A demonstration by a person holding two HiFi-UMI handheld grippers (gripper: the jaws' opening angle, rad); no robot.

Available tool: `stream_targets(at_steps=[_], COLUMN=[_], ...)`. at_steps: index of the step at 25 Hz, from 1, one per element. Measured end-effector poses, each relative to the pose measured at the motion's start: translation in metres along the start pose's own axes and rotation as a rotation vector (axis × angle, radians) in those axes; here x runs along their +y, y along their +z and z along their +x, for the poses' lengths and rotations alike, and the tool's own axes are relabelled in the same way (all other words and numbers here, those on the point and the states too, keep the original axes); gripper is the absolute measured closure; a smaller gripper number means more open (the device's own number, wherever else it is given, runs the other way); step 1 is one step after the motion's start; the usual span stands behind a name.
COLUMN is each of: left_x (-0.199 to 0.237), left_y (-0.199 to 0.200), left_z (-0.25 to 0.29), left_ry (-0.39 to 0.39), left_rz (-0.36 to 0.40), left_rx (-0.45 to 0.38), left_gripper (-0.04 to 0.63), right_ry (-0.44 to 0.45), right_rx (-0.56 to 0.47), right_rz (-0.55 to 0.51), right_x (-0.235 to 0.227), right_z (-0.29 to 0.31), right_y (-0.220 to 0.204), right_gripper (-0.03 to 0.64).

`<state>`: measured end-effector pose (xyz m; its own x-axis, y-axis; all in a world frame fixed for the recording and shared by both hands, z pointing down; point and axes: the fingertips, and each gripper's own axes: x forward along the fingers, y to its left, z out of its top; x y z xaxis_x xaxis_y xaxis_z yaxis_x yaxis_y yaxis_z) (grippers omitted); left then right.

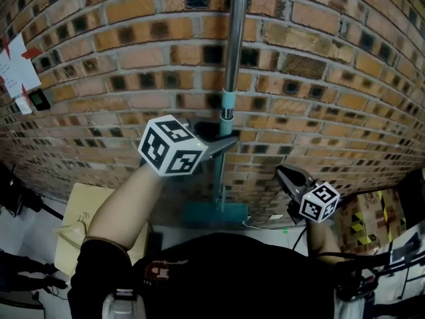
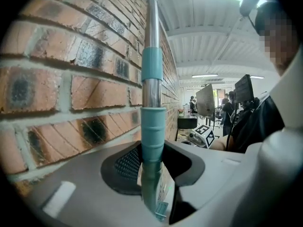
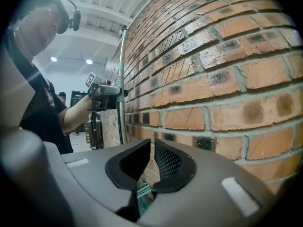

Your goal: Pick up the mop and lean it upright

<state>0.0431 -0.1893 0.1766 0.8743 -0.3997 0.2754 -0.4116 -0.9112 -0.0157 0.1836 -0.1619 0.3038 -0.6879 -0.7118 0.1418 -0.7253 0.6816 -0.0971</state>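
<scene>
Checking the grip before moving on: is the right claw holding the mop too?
No, the right claw is shut on nothing; only the left claw grips the mop.

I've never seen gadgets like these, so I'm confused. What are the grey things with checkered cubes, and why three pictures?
They are hand-held grabbers, not a robot: a person holds one in each hand. One picture comes from a camera on the person's head, looking down; the other two from cameras riding on each grabber. The left gripper is clamped on the mop, whose pole stands upright beside the brick wall. The right gripper holds nothing, its jaws shut. The cubes are part of the grippers.
</scene>
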Motion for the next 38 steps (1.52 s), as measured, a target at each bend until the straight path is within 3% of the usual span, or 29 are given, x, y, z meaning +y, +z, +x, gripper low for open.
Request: stream_targets(at_steps=[38], left_x=[0.002], left_y=[0.012], left_z=[0.0], left_ry=[-0.005], left_rz=[-0.014], left_rx=[-0.03], left_gripper=[0.465], right_ry=[0.008], right_rx=[-0.021], right_rz=[-0.007], right_x=[-0.002], right_z=[-0.003], right_y=[0.009], right_gripper=[0.575])
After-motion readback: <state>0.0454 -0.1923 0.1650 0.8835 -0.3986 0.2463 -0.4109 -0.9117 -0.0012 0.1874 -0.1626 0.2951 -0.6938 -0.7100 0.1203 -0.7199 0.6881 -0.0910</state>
